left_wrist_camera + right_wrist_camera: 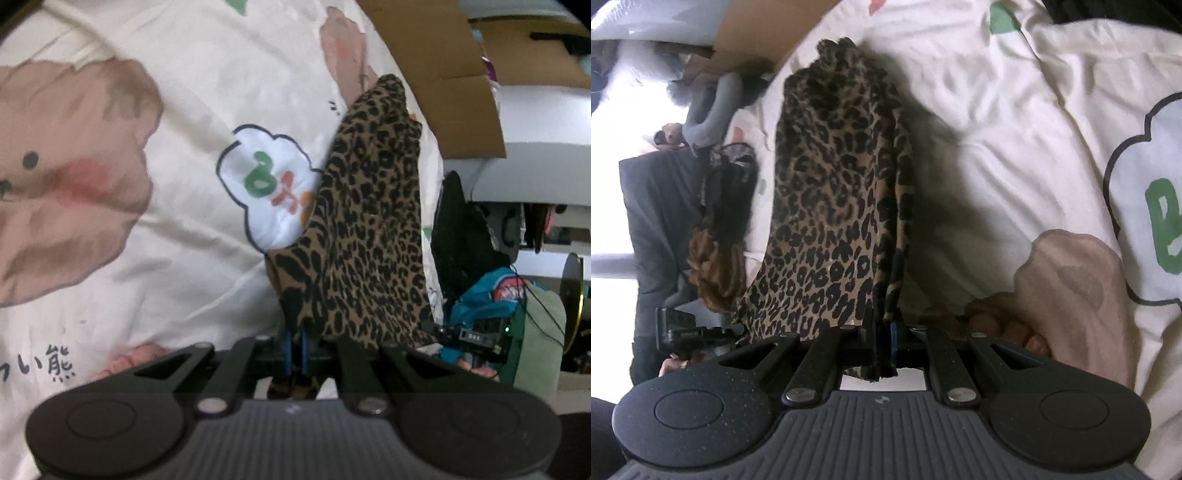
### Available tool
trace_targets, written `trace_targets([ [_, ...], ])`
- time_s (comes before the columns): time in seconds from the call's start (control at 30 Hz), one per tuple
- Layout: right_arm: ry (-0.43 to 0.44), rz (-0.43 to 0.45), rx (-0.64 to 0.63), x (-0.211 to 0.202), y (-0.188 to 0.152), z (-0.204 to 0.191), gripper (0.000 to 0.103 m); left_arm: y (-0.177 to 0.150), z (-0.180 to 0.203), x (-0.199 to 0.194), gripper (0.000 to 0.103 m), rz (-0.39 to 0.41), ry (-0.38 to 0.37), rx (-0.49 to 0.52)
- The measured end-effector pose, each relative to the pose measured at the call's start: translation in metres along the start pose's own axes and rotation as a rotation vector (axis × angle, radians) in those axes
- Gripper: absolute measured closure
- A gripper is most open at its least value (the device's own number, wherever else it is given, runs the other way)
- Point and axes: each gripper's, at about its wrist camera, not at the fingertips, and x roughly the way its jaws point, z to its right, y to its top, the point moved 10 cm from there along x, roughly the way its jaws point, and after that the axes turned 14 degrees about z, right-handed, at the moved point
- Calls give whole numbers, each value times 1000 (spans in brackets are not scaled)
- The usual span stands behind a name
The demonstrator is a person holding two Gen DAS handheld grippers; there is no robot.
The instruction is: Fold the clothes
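A: Tongs state? Left black two-finger gripper (295, 347): blue-padded fingers pressed nearly together, pinching a corner of the leopard-print brown-and-black fabric garment (369, 229). Cloth also pokes out behind the pads.

B: Right black two-finger gripper (884, 341): same, pads closed on an edge of that garment (842, 206), with a scrap visible behind the pinch.

A: Garment position?

B: One garment, strung between both grippers, lifted at the near end. The far end trails onto the cream bed cover with brown bear prints (192, 240). In the right wrist view it throws a shadow on the cover.

A: Readable text?

B: On the cover near the left gripper: black characters, "い熊" legible, the rest cut off. White cloud-shaped patch (269, 184) carries green and orange lettering, partly hidden by the garment. Right view shows a cloud patch with a big green "B"-like letter, cropped.

A: Beyond?

B: Brown cardboard box (443, 74) past the bed edge. A small pile of dark and tiger-brown clothes (720, 229) beside the garment; count unclear.
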Motion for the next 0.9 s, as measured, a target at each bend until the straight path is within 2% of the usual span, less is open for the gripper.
trace_targets([
  [0.17, 7, -2, -5, 5, 2, -1, 98, 10, 4, -1, 98, 31, -14, 6],
  [0.37, 51, 45, -14, -2, 19, -15, 98, 24, 10, -2, 98, 69, -33, 15],
  [0.53, 80, 85, -21, -7, 35, -26, 98, 48, 30, -3, 98, 115, -64, 44],
  [0.9, 132, 212, -17, -11, 83, -56, 98, 101, 55, -3, 98, 238, -67, 82],
])
